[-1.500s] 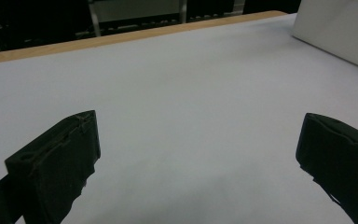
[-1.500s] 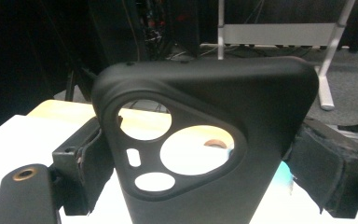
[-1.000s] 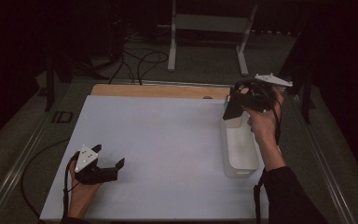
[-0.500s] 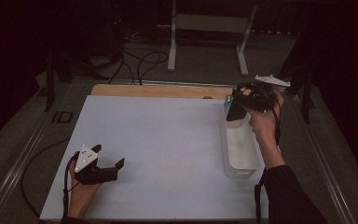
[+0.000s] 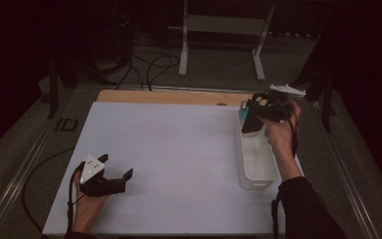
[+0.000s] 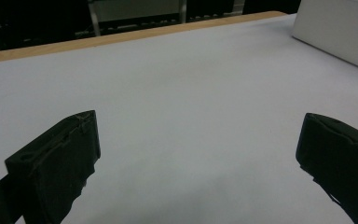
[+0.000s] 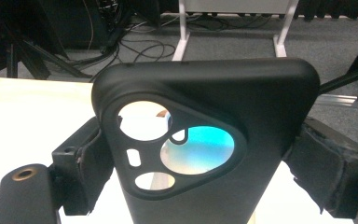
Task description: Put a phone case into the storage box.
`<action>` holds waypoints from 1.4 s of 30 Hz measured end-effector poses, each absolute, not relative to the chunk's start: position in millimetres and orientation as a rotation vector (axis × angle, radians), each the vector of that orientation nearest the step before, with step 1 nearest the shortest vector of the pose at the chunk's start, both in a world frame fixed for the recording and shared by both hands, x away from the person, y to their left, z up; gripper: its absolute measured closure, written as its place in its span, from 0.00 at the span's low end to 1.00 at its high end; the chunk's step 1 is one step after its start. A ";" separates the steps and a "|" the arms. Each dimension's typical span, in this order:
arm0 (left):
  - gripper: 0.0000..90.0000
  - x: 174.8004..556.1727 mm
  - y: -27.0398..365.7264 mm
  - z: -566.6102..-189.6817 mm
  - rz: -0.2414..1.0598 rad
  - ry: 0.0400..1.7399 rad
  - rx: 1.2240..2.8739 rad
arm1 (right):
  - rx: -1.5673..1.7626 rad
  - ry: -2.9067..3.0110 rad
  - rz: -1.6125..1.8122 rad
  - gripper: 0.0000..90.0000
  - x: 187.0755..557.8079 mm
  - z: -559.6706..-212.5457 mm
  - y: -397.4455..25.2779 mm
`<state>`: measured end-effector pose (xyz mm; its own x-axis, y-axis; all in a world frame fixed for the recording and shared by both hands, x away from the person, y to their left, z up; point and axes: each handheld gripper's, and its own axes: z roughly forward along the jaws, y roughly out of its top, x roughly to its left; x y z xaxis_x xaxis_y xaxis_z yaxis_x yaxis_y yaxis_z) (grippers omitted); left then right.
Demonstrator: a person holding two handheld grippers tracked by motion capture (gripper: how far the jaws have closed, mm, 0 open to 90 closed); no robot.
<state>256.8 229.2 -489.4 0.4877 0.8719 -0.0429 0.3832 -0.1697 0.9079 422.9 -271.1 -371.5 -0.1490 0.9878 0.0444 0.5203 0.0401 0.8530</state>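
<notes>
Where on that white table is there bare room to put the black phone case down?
The broad white table is bare from the left tool across to the clear bin, and back to the wooden edge. The right side is crowded: the right tool holds the phone case over the bin.

The phone case (image 7: 205,140) is matte black, with a rounded triangular camera opening that has several cut-out holes. It stands upright, clamped from both sides by the right tool (image 5: 258,112), and it is held in the air above the far end of the clear plastic bin (image 5: 256,164).
</notes>
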 end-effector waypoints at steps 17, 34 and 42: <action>0.00 256.8 229.1 -489.5 0.628 1.066 1.761 | 1.563 1.748 0.966 0.15 430.9 -388.2 -267.2; 0.00 257.0 228.8 -489.8 0.625 1.061 1.767 | 1.610 1.782 0.885 0.15 444.8 -414.2 -263.2; 0.00 256.7 229.0 -489.5 0.625 1.060 1.764 | 1.660 1.766 0.833 0.15 456.2 -426.9 -262.3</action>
<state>256.7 229.0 -489.5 0.4930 0.8689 -0.0433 0.3828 -0.1720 0.9077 456.2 -262.3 -426.9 -0.0660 0.9978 0.0099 0.6424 0.0349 0.7656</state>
